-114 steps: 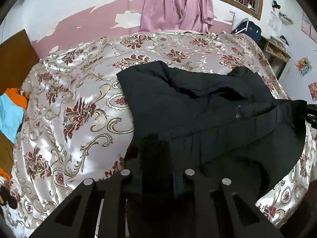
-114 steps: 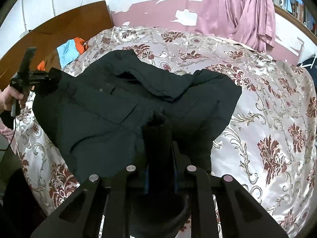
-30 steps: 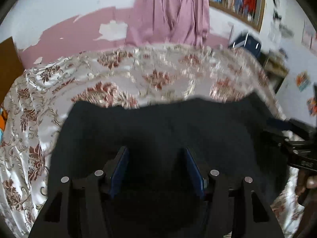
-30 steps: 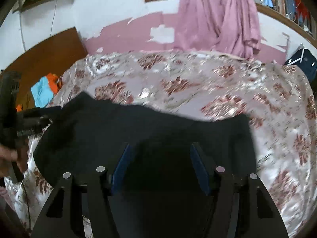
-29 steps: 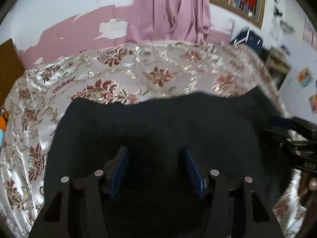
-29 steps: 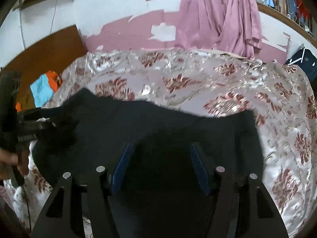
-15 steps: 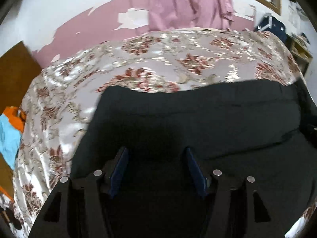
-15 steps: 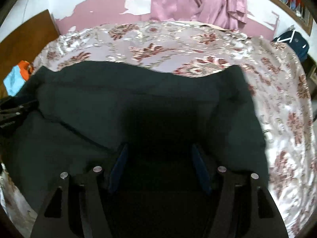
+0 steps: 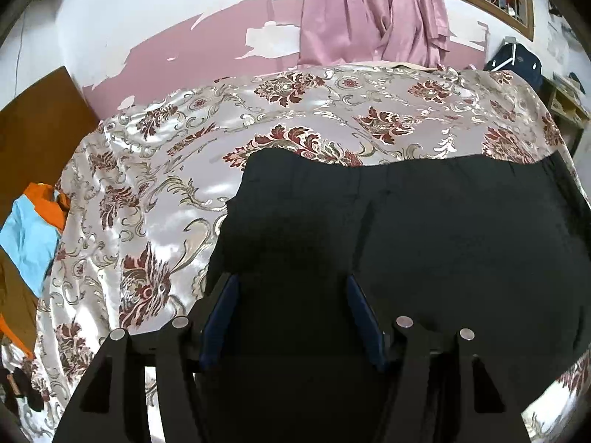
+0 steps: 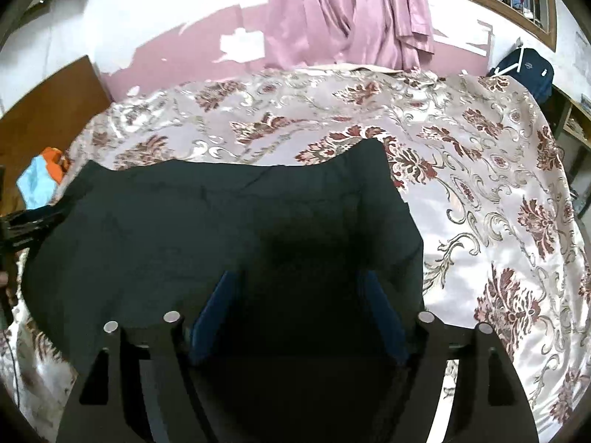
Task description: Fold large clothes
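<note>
The black garment (image 9: 424,229) lies flat on the near half of the bed (image 9: 295,110), so the left gripper (image 9: 291,295) stands spread over it, and the right gripper (image 10: 295,295) is opening, probably letting go after laying a fold.

The bed (image 9: 177,170) was covered by a shiny pale spread (image 10: 498,192) with dark red floral patterns. A black garment (image 9: 443,229) lay spread flat on its near side. At the left edge, by the wooden headboard (image 9: 33,118), sat blue and orange cloth (image 9: 29,232).
</note>
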